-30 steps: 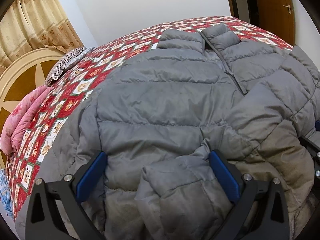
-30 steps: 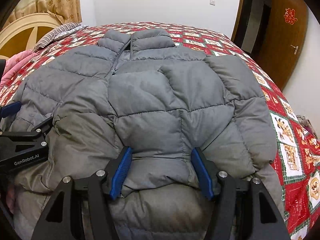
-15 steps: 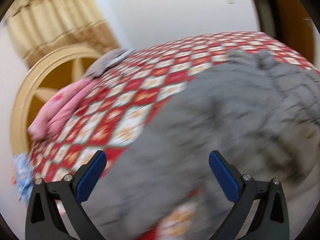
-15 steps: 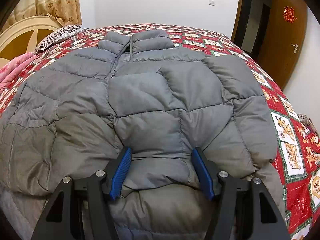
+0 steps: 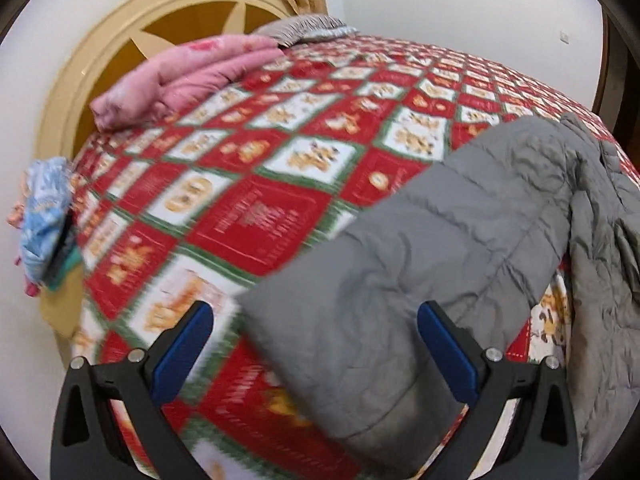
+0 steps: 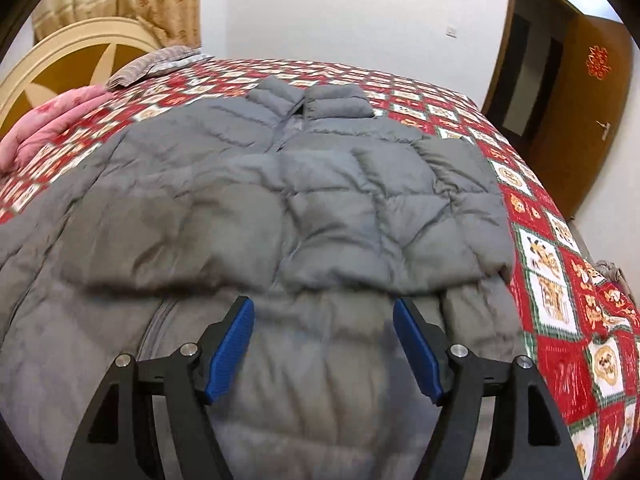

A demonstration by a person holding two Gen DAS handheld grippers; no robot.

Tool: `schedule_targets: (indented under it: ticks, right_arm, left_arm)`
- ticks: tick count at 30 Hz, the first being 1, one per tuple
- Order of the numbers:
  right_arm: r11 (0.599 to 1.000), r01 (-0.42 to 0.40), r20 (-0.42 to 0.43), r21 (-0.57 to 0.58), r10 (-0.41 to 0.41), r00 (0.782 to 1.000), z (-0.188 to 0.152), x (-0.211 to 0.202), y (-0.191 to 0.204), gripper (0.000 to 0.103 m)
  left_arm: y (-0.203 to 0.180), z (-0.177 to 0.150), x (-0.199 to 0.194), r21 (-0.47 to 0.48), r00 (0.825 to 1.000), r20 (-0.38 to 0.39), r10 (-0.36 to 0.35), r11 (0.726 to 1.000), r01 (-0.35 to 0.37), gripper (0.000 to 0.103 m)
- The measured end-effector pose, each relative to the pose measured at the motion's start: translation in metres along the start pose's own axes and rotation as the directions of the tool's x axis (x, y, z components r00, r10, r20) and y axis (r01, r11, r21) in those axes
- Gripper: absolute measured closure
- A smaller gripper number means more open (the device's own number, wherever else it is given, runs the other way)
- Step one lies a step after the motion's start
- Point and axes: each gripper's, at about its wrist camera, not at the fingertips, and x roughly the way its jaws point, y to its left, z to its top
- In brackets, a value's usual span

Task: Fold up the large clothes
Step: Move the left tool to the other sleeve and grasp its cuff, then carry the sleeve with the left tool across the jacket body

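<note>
A large grey puffer jacket (image 6: 320, 208) lies face up on the bed, collar at the far end, its right sleeve folded across the chest. In the left wrist view its left sleeve (image 5: 420, 264) stretches out over the bedspread toward me. My left gripper (image 5: 314, 340) is open, its blue fingers on either side of the sleeve's cuff end, slightly above it. My right gripper (image 6: 324, 344) is open and empty above the jacket's lower front, just short of the folded sleeve.
The bed has a red, white and green patchwork bedspread (image 5: 256, 184). A pink folded blanket (image 5: 188, 76) and a striped pillow (image 5: 308, 26) lie by the round headboard (image 5: 80, 80). A blue cloth (image 5: 44, 216) hangs at the bed's left edge. A brown door (image 6: 580, 112) stands at right.
My left gripper has swung left off the jacket's body to the outstretched left sleeve. My right gripper has opened wider and drawn back off the folded sleeve.
</note>
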Motion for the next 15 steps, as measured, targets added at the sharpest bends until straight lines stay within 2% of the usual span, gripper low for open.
schedule_targets:
  ticks: [1,3,4,5,6,8,11,15]
  right_arm:
    - [1.0,-0.003,0.0,-0.008,0.003,1.0,-0.005,-0.002,0.002,0.03]
    - [1.0,-0.006,-0.004,-0.027,0.006,1.0,-0.012,-0.005,0.009,0.03]
    - [0.999,-0.005,-0.001,-0.033,0.005,1.0,-0.015,-0.007,0.011,0.03]
    - [0.999,-0.005,0.005,-0.037,0.005,1.0,-0.018,-0.009,0.013,0.03]
    - [0.999,-0.007,0.014,-0.038,0.008,1.0,-0.02,-0.013,0.013,0.03]
    - [1.0,-0.004,0.032,-0.031,0.005,0.999,-0.021,-0.02,0.011,0.03]
    - [1.0,0.016,0.071,0.002,-0.016,0.997,-0.02,-0.033,-0.002,0.03]
    - [0.989,0.093,0.092,0.116,-0.104,0.99,-0.02,-0.044,-0.036,0.03]
  left_arm:
    - [-0.005,-0.001,0.006,-0.007,1.0,-0.02,-0.009,1.0,0.009,0.0]
    - [-0.01,0.0,0.011,-0.021,0.999,-0.026,-0.035,0.999,0.034,0.009]
    - [-0.012,0.0,0.01,-0.017,0.999,-0.021,-0.036,0.999,0.036,0.028]
    - [-0.017,0.002,0.011,0.004,0.998,-0.019,-0.055,0.998,0.055,0.053]
    - [-0.017,0.003,0.008,0.014,0.997,-0.014,-0.076,0.997,0.077,0.06]
    - [-0.02,0.008,-0.001,0.042,0.998,0.027,-0.065,0.997,0.064,0.081]
    - [-0.012,0.018,-0.006,0.052,0.997,0.07,-0.021,0.998,0.017,0.086]
    - [0.007,0.043,0.001,0.023,0.995,0.095,0.008,1.0,-0.01,0.086]
